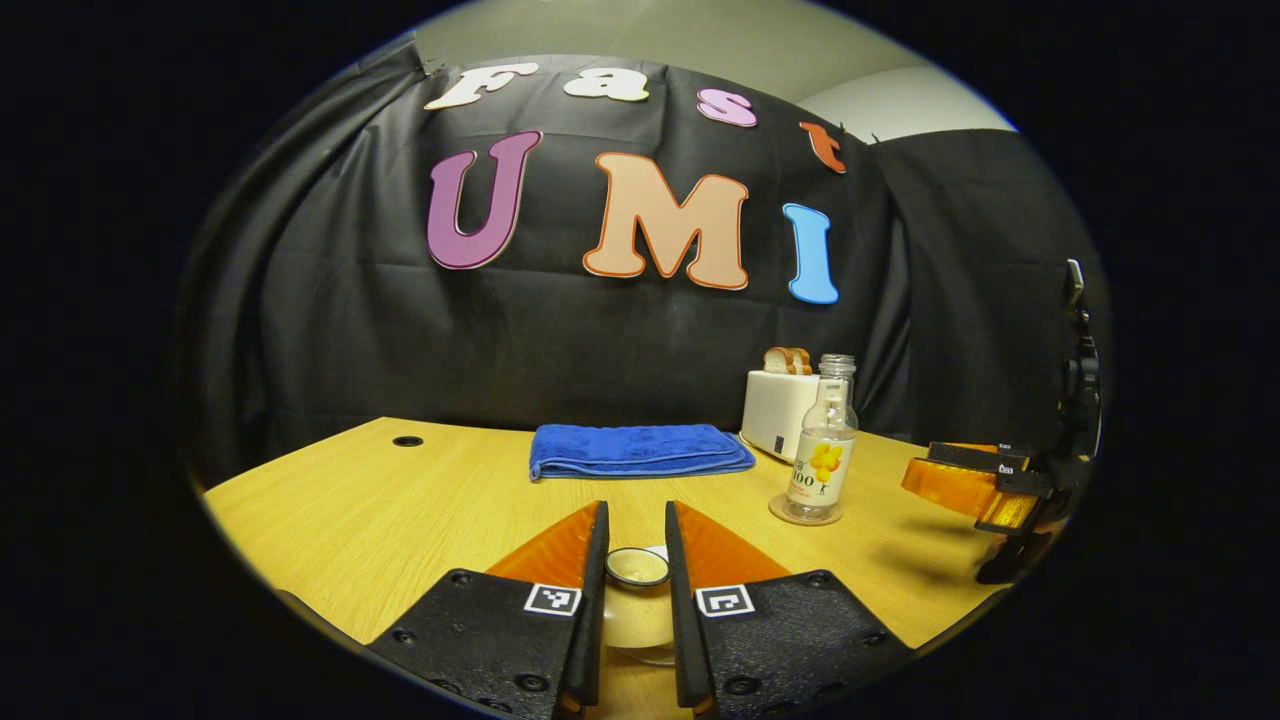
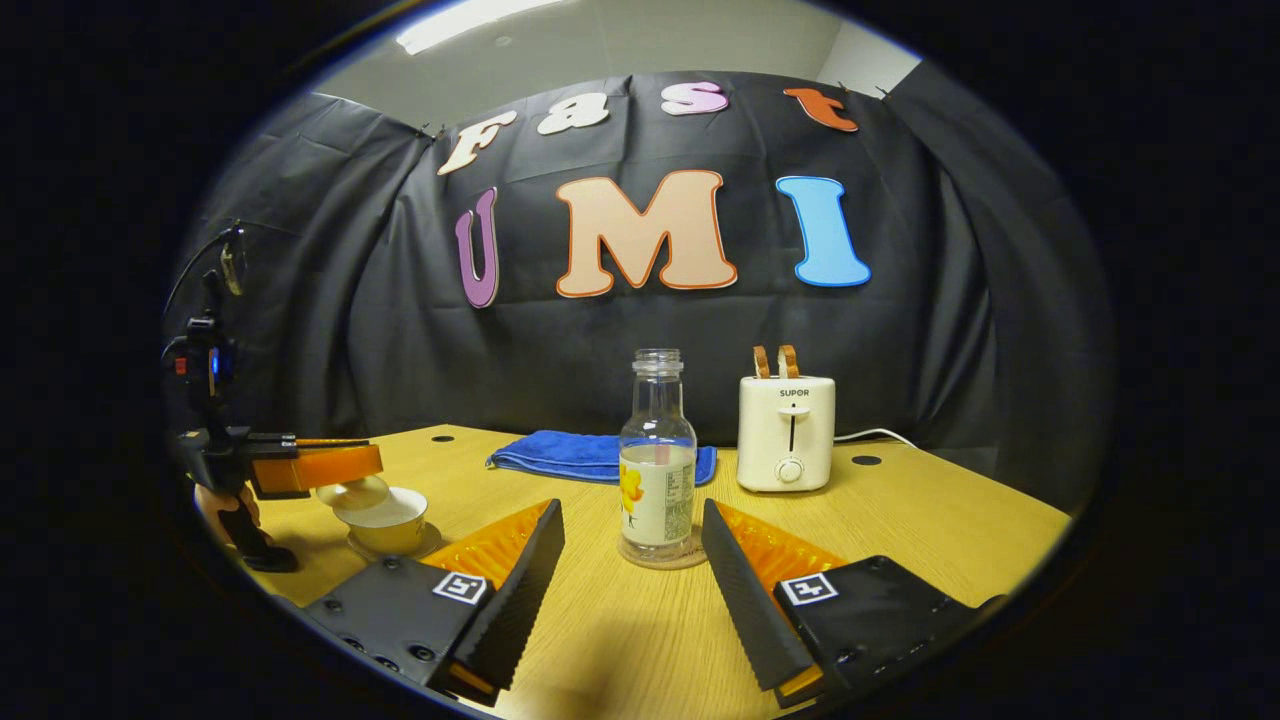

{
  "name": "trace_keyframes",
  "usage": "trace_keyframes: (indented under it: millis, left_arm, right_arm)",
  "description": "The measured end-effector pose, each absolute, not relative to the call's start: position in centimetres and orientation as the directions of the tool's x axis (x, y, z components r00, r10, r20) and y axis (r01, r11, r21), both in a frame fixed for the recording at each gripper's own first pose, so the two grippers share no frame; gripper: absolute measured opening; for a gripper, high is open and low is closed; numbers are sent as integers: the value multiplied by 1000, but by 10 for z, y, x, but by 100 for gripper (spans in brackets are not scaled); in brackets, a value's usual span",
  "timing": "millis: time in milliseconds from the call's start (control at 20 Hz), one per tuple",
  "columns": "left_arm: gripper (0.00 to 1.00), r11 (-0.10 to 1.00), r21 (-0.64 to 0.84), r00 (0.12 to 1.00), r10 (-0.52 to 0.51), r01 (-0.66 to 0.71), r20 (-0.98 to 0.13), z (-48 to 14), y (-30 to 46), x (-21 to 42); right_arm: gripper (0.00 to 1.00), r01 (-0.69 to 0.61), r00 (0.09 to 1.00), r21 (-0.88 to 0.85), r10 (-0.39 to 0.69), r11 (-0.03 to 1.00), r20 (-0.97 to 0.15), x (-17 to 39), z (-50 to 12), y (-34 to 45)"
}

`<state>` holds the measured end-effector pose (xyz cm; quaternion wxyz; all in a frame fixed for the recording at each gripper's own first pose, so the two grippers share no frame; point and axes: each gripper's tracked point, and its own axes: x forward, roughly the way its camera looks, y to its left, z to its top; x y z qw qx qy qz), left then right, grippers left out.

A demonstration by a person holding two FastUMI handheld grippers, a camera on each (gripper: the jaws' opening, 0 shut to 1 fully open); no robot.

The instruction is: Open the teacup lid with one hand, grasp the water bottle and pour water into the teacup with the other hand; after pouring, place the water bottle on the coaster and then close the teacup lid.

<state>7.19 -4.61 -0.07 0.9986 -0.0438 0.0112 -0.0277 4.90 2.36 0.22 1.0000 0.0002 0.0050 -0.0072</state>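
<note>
My left gripper (image 1: 636,512) is shut on the knob of the cream teacup lid (image 1: 638,570). In the right gripper view that left gripper (image 2: 335,466) holds the lid (image 2: 352,492) tilted just above the open cream teacup (image 2: 385,520), which sits on a saucer at the table's left. The clear water bottle (image 2: 657,470), uncapped and partly full, stands upright on a round coaster (image 2: 690,560). My right gripper (image 2: 631,512) is open, its fingers either side of the bottle without touching it. In the left gripper view the bottle (image 1: 822,450) stands to the right, with the right gripper (image 1: 965,485) beyond it.
A folded blue towel (image 2: 590,455) lies at the back of the wooden table (image 2: 950,520). A white toaster (image 2: 787,432) with bread slices stands right of the bottle, its cord trailing right. Cable holes (image 1: 407,441) sit near the rear edge.
</note>
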Motion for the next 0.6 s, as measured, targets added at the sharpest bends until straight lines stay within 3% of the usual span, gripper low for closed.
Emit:
trace_keyframes:
  millis: [50,200,250,300,600]
  left_arm:
    - [27,994,-91,998,-62,60,-24,-1,-49,74]
    - [27,994,-83,996,-76,72,-36,-4,-57,79]
    - [27,994,-72,996,-80,77,-41,-5,-60,81]
    - [27,995,-58,995,-83,80,-49,-6,-63,81]
    - [27,994,-29,992,-108,106,-61,-8,-74,88]
  right_arm:
    - [94,15,1000,-1,-15,1000,-9,49,3,23]
    - [90,16,1000,-1,-16,1000,-10,48,3,24]
    - [94,17,1000,-1,-17,1000,-9,48,3,23]
    - [90,17,1000,0,-17,1000,-10,49,3,23]
    - [94,18,1000,-1,-18,1000,-9,49,2,23]
